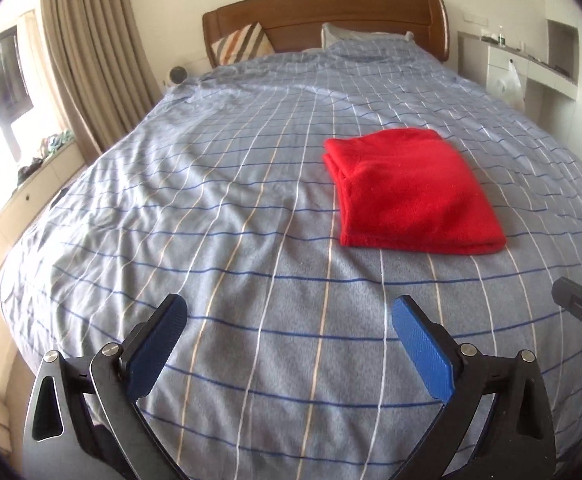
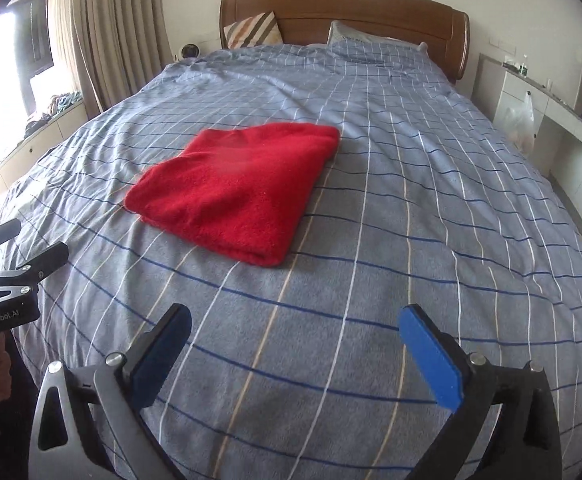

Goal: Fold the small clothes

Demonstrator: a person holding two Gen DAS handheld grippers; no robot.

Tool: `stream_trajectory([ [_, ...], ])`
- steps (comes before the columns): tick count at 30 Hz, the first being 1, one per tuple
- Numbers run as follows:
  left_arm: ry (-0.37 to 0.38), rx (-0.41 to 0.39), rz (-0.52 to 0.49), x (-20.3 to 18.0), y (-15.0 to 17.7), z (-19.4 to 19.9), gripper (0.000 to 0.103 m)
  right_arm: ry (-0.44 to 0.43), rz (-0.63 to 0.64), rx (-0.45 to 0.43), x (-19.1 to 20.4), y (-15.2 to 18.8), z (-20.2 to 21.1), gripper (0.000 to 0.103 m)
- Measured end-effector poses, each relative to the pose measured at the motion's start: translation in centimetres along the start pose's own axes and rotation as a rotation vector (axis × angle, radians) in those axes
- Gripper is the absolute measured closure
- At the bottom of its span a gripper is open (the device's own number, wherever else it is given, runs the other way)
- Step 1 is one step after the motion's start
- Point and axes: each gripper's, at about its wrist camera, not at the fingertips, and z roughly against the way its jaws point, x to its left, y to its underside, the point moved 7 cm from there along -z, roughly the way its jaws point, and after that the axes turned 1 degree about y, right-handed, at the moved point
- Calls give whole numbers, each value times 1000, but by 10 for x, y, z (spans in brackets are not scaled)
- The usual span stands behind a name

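Observation:
A red fleece garment (image 1: 411,192) lies folded into a flat rectangle on the blue checked bedspread (image 1: 211,220). In the right wrist view the red garment (image 2: 239,192) lies ahead and to the left on the bedspread (image 2: 411,220). My left gripper (image 1: 289,308) is open and empty, held above the bedspread, short of the garment and to its left. My right gripper (image 2: 295,318) is open and empty, held above the bedspread, short of the garment and to its right. Neither gripper touches the garment.
A wooden headboard (image 1: 331,12) with a striped cushion (image 1: 243,42) and a pillow (image 1: 347,34) stands at the far end. Curtains (image 1: 91,60) and a low cabinet (image 1: 19,200) run along the left. White shelving (image 1: 531,64) stands at the right.

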Motion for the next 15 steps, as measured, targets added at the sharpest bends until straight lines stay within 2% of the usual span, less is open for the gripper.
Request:
stream_trajectory([
  [5,6,74,36,2,13,16,0,1,19,9,20,6,21,0],
  [15,1,115,19,-1,21,38,0,15,16,9,32,0,58,0],
])
